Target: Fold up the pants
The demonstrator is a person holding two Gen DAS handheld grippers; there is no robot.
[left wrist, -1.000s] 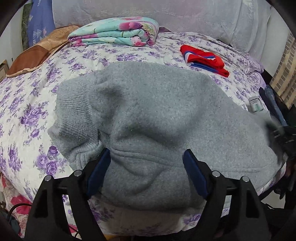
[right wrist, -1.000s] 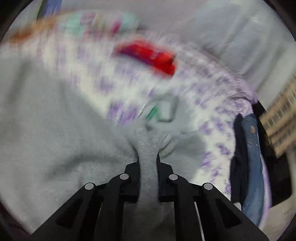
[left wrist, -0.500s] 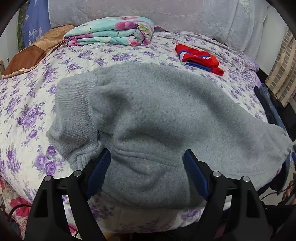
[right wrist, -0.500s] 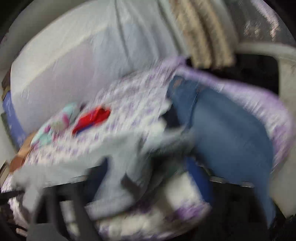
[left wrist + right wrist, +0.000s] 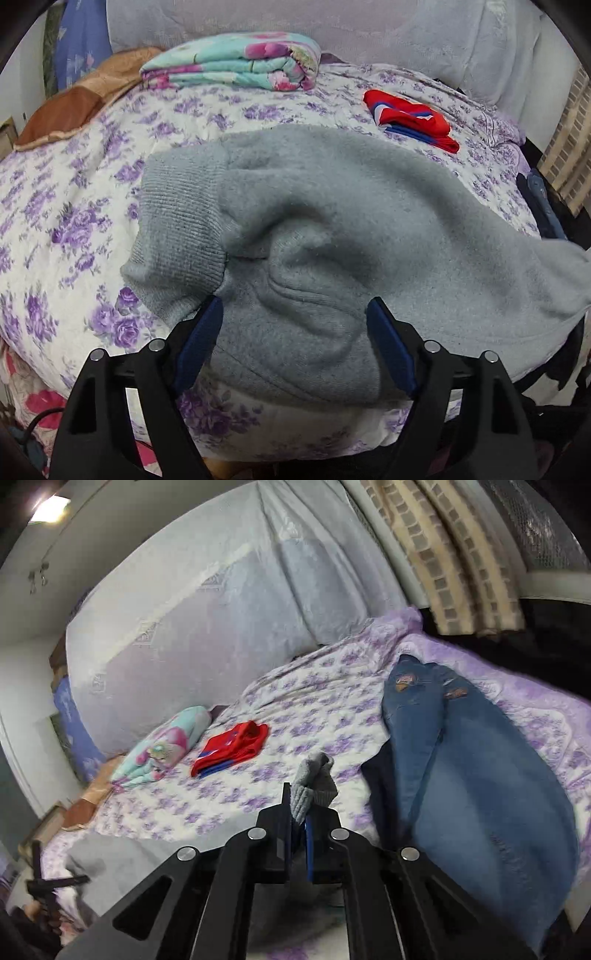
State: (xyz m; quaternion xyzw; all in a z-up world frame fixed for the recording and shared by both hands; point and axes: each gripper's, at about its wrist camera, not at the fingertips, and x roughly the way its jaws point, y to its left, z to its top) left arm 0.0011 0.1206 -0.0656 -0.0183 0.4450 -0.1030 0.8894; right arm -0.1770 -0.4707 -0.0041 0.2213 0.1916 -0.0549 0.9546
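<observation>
Grey fleece pants [image 5: 332, 221] lie spread across the floral bed, ribbed cuff [image 5: 177, 229] at the left, the far end stretched off to the right edge. My left gripper [image 5: 293, 328] is open over the near fold of the pants, its blue pads on either side of the cloth without closing on it. My right gripper [image 5: 299, 812] is shut on a ribbed grey end of the pants [image 5: 314, 779] and holds it up above the bed. The rest of the pants [image 5: 110, 864] shows low left in the right wrist view.
A folded floral blanket [image 5: 236, 61] and a brown cushion [image 5: 74, 103] lie at the back. A red and blue garment [image 5: 410, 118] lies back right. Blue jeans [image 5: 461, 768] lie along the bed's right side. Curtains [image 5: 443, 561] hang beyond.
My right gripper swung up and right with the pants end, pulling the grey cloth taut to the right. The left gripper stayed open in place.
</observation>
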